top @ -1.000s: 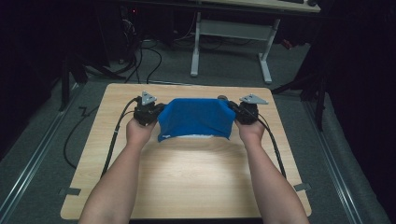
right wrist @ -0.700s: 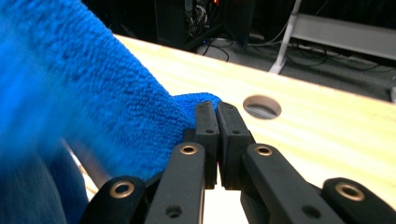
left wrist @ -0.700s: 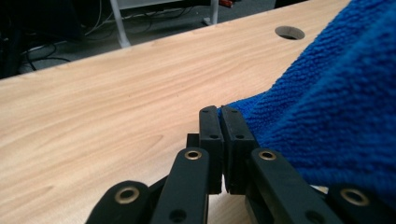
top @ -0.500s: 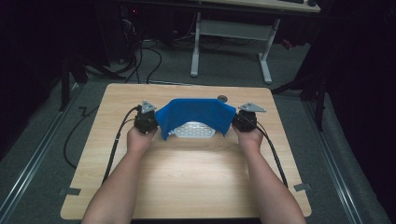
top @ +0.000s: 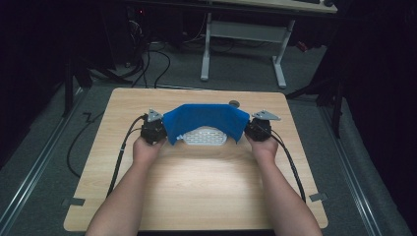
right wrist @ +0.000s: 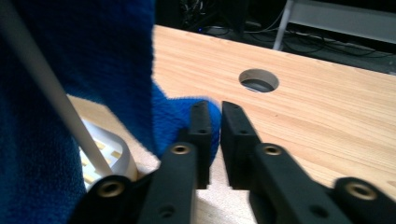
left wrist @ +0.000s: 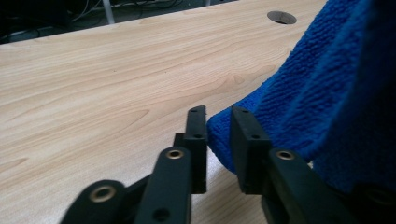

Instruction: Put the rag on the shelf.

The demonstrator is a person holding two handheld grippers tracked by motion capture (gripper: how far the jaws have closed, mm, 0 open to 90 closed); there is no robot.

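High view: blue cloth (top: 206,120) drapes (seemingly) over white basket (top: 205,136).

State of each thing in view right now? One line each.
blue cloth: draped over the white basket, corners at the grippers.
white basket: on the table, mostly covered.
left gripper: jaws just opening, cloth corner in the gap.
right gripper: jaws just opening, cloth corner in the gap.
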